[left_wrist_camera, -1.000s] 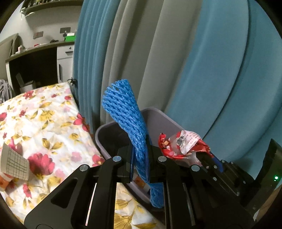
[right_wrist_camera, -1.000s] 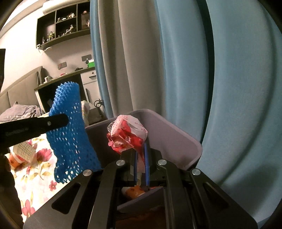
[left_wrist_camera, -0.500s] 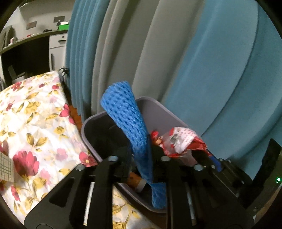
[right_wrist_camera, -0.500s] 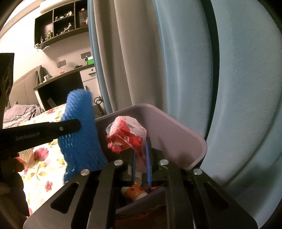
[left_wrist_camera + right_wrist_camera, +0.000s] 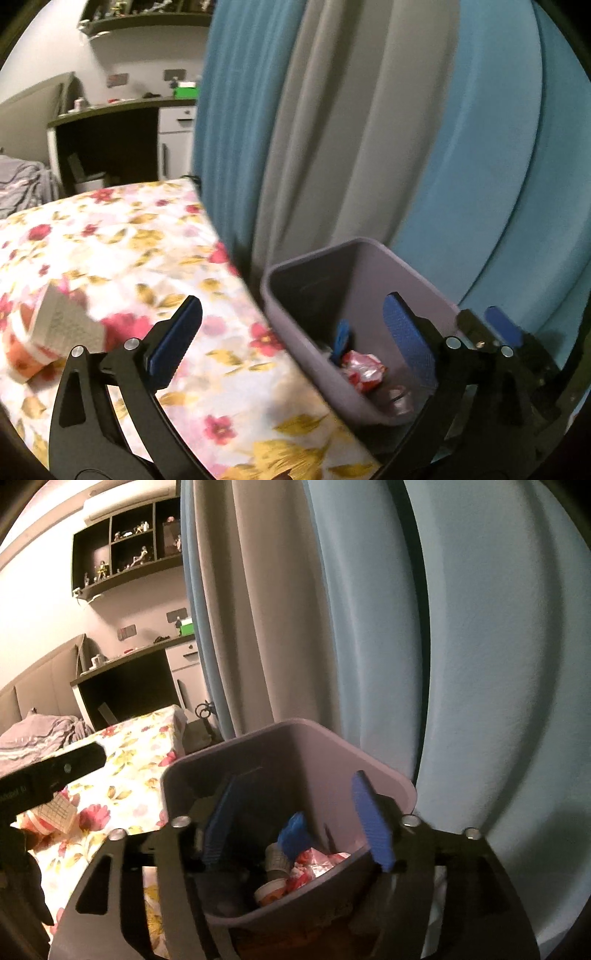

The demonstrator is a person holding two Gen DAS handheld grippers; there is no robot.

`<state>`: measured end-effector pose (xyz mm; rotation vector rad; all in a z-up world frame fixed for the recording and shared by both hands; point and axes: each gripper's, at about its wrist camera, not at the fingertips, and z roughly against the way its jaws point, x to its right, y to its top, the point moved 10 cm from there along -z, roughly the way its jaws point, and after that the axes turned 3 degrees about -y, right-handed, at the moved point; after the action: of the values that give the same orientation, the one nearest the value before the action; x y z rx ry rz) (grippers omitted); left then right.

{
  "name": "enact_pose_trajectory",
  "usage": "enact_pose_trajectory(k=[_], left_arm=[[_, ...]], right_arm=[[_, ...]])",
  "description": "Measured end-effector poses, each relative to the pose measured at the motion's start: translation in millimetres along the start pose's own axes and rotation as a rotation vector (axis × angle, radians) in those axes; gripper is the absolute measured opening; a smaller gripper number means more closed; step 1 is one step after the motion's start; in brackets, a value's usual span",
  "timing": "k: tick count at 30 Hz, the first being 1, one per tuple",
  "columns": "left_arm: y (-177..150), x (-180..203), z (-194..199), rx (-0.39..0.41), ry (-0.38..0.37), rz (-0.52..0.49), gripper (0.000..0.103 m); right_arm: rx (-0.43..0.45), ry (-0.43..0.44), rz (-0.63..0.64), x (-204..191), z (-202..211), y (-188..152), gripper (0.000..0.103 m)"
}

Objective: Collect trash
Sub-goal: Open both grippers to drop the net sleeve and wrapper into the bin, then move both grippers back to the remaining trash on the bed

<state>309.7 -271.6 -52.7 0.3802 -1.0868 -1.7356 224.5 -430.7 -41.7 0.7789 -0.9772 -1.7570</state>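
**Left wrist and right wrist views: both grippers spread above the bin**

Left wrist view: the left gripper (image 5: 295,332) stands wide apart and holds nothing; its black fingers carry blue textured pads (image 5: 173,341). One finger hangs over the floral bedspread (image 5: 122,251), the other over the open bin (image 5: 369,258). Right wrist view: the right gripper (image 5: 295,823) is likewise spread and empty, both blue ribbed pads (image 5: 371,827) inside the bin's mouth without touching its walls.

The bin (image 5: 321,746) is smooth grey plastic, rectangular with rounded corners, standing between the bed and the pleated blue-and-grey curtain (image 5: 369,627). Inside lie the crumpled red-and-white wrapper (image 5: 362,371), glossy foil; the blue foam net (image 5: 293,834), open mesh; and an orange-printed paper cup (image 5: 271,891) on its side.

On the bedspread, beside the left gripper, rests another orange cup with a white grid-printed lid (image 5: 61,325) peeled up. Lettering on the left gripper's body in the right wrist view is too blurred to read.
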Motion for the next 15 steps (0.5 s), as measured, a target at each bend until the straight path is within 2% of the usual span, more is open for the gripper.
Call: enact_pose_trajectory(k=[3,6,10,15], left_arm=[[-5.9,-18.9,18.1,0.016,0.049,0.008,0.097],[-12.8,-38.5,37.2,0.033,0.087,0.016,0.097],[-21.5,-77.1,65.4,0.046,0.17,0.026,0.097],[-41.2,-137.0,102.2,0.048,0.291,0.079,0.097]], right_arm=[[0.014,0.003,0.009,-6.8,8.1,0.5,0.078],[0.024,0.012,0.016,-17.1,15.6,1.1,0.081],[0.038,0.039,0.023,-33.9,25.4,1.6,0.082],[0.029,0.108,0.054,-75.5,35.7,-3.7,0.083]])
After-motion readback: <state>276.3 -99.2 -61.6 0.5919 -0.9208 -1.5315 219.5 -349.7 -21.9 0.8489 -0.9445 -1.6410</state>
